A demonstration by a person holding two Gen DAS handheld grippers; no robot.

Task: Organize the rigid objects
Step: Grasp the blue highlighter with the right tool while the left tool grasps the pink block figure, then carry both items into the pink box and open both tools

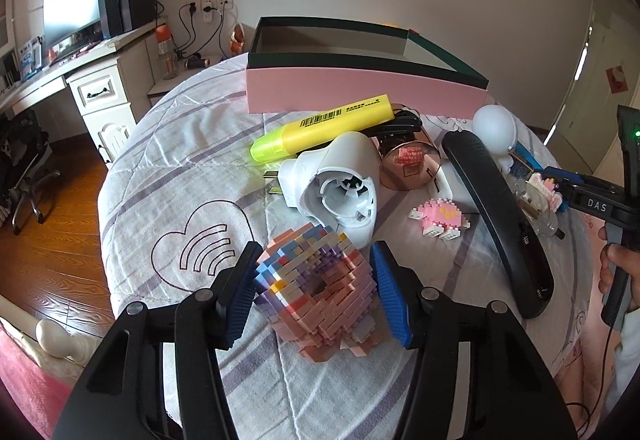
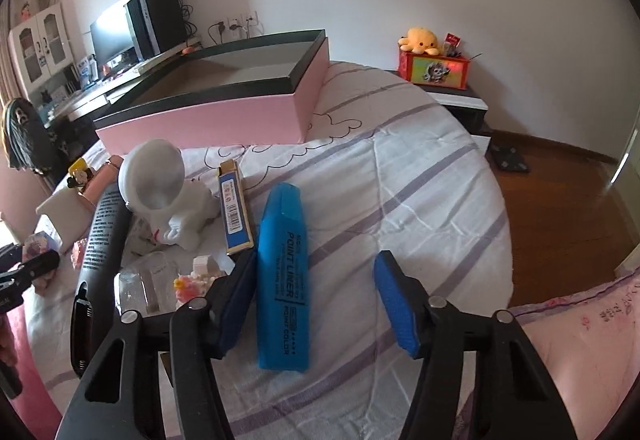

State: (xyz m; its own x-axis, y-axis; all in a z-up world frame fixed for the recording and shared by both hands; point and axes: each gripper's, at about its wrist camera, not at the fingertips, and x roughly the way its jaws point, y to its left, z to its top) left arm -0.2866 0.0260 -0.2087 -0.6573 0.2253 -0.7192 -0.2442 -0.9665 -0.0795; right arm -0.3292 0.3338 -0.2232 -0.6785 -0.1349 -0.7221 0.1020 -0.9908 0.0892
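Note:
A pastel brick model with a hole through it (image 1: 320, 288) stands on the striped bed cover. My left gripper (image 1: 318, 268) is shut on it, one blue pad on each side. In the right wrist view a blue highlighter (image 2: 284, 280) lies between the jaws of my right gripper (image 2: 318, 268). The left pad (image 2: 240, 296) is against the highlighter, and the right pad stands well clear of it, so this gripper is open. An open pink box with a dark rim (image 1: 360, 91) (image 2: 208, 119) sits behind the clutter.
Between the grippers and the box lie a yellow highlighter (image 1: 328, 127), a white plastic housing (image 1: 340, 179), a long black curved piece (image 1: 496, 207), a white astronaut figure (image 2: 164, 191), a small blue carton (image 2: 234, 207) and a small pink brick model (image 1: 438, 217). Wooden floor (image 2: 560, 207) lies beyond the bed's edge.

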